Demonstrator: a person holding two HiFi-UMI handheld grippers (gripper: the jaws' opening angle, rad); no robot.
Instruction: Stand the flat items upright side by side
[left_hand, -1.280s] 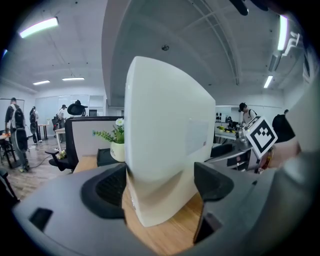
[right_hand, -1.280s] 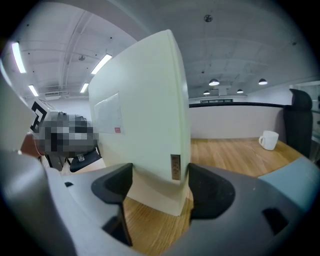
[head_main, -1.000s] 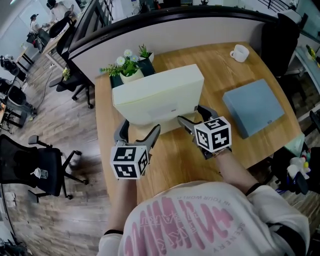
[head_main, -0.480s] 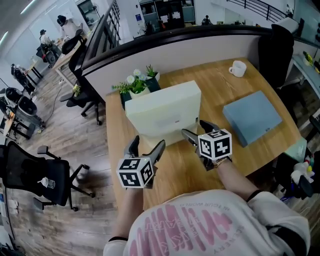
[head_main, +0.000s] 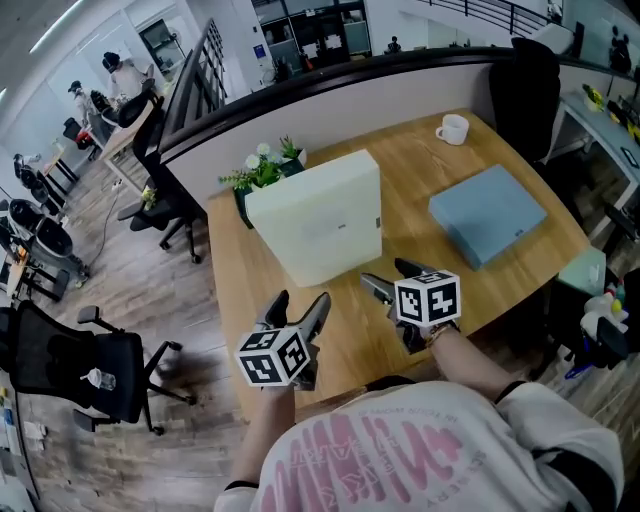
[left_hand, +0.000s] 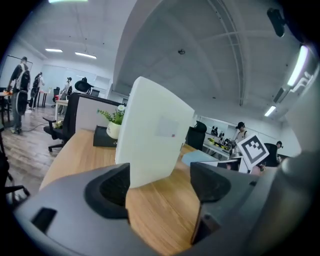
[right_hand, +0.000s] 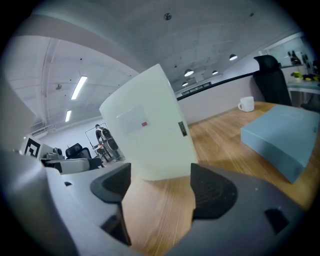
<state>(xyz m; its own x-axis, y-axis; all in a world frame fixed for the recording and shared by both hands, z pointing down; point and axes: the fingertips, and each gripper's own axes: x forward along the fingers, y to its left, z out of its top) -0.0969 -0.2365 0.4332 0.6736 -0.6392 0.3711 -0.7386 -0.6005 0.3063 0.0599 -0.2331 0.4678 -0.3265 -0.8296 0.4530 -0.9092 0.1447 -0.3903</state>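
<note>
Curved wooden desk (head_main: 430, 165) w/ grey partition (head_main: 400, 95) along its far edge.

Task items:
- Pale cream flat box (head_main: 315, 225) stands upright on one long edge, mid-desk, broad face twd the person. Small pale label w/ red mark on that face.
- Light blue flat box (head_main: 487, 212) lies flat on the desk to the R, well apart from the cream one, set at an angle to the desk edge.
- Not side by side yet: only 1 of 2 is up.

L claw (head_main: 298, 308): in front of the cream box's L bottom corner, near but not touching, over bare desk. Jaws well apart & have just been closing a little. Nothing btw them but wood; in the L gripper view the cream box sits beyond the pads.

R claw (head_main: 393, 280): in front of the box's R bottom corner, also clear of it. Jaws wide, empty. R gripper view shows desk grain btw the pads, cream box ahead, blue box off to the R.

Each claw carries a marker cube (head_main: 272, 355) w/ square patterns.

Other:
- Potted plant w/ white flowers (head_main: 262, 168) just behind the cream box's L end; can't tell if touching.
- White mug (head_main: 452, 128) at far R of desk, near partition.
- Black office chair (head_main: 85, 365) on wood floor (head_main: 130, 300), L of desk.
- People (head_main: 120, 75) at far desks, top L.
- Person's top (head_main: 370, 450) is white w/ pink print.
</note>
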